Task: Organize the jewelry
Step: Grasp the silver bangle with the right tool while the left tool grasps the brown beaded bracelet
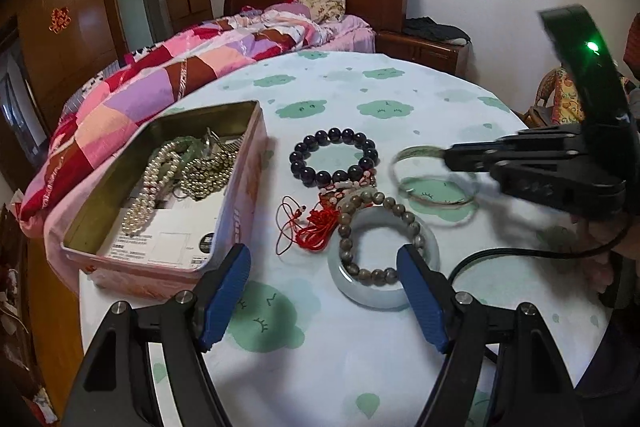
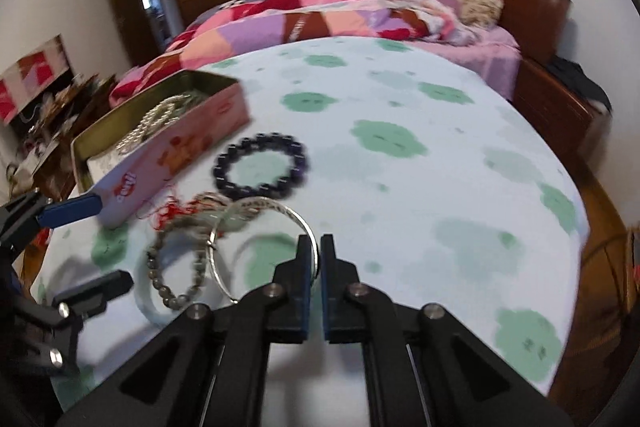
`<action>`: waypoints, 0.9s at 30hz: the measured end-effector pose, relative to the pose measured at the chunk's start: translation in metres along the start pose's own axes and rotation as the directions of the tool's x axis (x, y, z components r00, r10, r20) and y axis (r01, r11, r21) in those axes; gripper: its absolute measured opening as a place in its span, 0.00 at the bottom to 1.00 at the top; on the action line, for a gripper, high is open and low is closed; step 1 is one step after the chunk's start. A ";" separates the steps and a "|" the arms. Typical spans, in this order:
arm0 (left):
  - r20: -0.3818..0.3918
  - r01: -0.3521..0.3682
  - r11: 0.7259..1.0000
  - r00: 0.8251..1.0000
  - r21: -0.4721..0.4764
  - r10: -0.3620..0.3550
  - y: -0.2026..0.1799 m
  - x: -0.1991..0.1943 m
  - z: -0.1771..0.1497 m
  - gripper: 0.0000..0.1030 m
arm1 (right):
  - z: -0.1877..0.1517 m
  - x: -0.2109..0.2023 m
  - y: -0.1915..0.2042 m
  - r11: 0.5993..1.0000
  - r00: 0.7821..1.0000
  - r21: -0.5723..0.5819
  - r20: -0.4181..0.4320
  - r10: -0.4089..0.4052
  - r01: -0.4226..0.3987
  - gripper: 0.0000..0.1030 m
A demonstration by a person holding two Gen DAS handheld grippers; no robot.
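Pinching a thin silver bangle (image 2: 276, 211) by its rim, the right claw (image 2: 316, 259) has its two blue-padded fingers nearly closed on the metal, and the ring hangs tilted just above the bench (image 2: 440, 187), which wears a white cloth printed with green clouds. Seen from the left wrist, the same bangle (image 1: 436, 187) juts from the black tips of that claw (image 1: 452, 157), blurred at its edges.

Beside it on the cloth lie a pale jade bangle (image 1: 384, 291) with a strand of grey-brown stone beads (image 1: 356, 231) draped across it, a knot of red cord and tassel (image 1: 312, 227) touching them, and a bracelet of dark round beads (image 1: 334, 157) just beyond.

The left claw (image 1: 324, 291) stands released, its blue pads wide apart, one near the corner of an open pink tin box (image 1: 240, 195), the other over the jade bangle. Inside the box rest pearl strands (image 1: 148, 179) and a heap of small golden beads (image 1: 208, 169) on a printed white card.

Behind the bench a bed (image 1: 160, 79) carries a pink patchwork quilt.
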State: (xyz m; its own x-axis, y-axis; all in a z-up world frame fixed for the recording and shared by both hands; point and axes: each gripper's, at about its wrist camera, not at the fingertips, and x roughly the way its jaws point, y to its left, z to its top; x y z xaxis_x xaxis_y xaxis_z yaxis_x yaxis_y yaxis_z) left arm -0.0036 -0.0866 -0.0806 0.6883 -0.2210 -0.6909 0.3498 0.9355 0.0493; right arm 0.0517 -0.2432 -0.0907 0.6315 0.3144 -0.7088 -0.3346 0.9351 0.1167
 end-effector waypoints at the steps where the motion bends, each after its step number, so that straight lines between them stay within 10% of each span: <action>1: -0.001 0.007 1.000 1.000 -0.004 -0.007 0.000 0.001 0.002 0.73 | -0.001 -0.001 -0.005 1.000 1.000 0.014 0.002 -0.006 0.006 0.06; 7: -0.053 0.020 0.999 0.998 0.032 -0.019 -0.012 0.020 0.014 0.73 | -0.004 0.001 -0.032 0.994 1.000 0.112 -0.001 0.003 -0.003 0.06; 15: -0.105 0.055 0.998 0.993 0.018 -0.053 -0.011 0.041 0.020 0.44 | -0.013 0.004 -0.025 0.995 1.000 0.095 0.001 0.014 -0.014 0.06; 17: -0.108 0.050 0.998 0.993 0.028 -0.047 -0.011 0.042 0.018 0.18 | -0.014 0.005 -0.025 0.995 1.000 0.094 0.000 0.013 -0.013 0.06; 27: -0.002 0.071 0.997 0.997 -0.006 -0.071 0.000 0.013 0.022 0.07 | -0.015 0.003 -0.030 0.994 1.000 0.112 0.020 0.011 -0.013 0.06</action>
State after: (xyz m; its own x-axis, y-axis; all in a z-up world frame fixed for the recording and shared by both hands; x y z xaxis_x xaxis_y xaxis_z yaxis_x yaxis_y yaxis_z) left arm 0.0198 -0.0957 -0.0740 0.6606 -0.2860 -0.6941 0.3940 0.9191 -0.0038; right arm 0.0530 -0.2730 -0.1071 0.6413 0.3280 -0.6936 -0.2627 0.9432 0.2031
